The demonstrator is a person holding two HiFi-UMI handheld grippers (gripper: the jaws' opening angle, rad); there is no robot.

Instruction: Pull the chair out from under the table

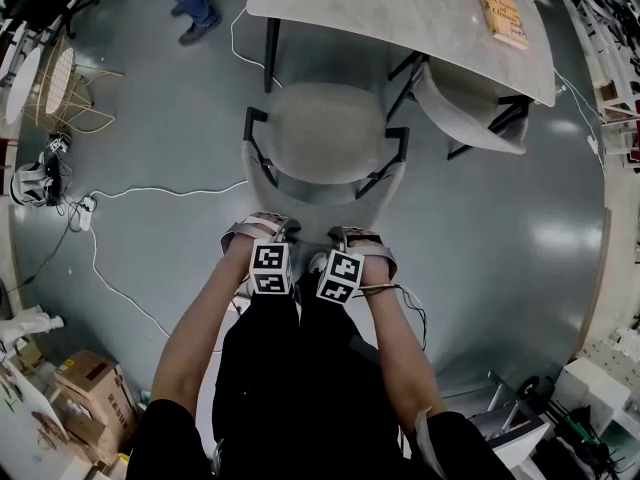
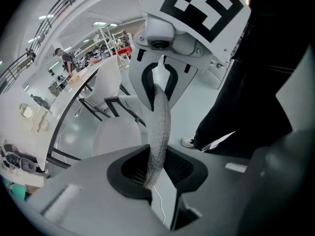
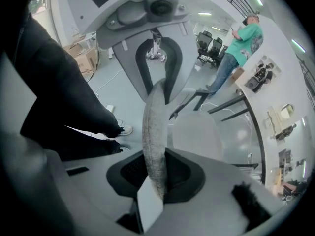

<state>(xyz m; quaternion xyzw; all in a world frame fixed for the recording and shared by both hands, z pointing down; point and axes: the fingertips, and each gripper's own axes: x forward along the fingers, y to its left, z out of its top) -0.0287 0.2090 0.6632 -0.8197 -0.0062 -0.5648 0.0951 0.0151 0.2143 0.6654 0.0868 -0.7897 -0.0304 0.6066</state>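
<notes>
Fingers of left gripper (image 1: 266,230) and right gripper (image 1: 352,238) pinch the chair (image 1: 325,133) by its backrest rim (image 1: 318,204); an uneven tug away from the table (image 1: 400,8) would likely slip the thin edge free.

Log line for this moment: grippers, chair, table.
left gripper: shut on chair back | right gripper: shut on chair back | seat: at table edge | second chair: tucked under

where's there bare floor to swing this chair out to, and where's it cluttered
Bare floor lies right of the chair, between the second chair and the shelves. The left is crowded: a white cable, a wire stool and boxes.
</notes>
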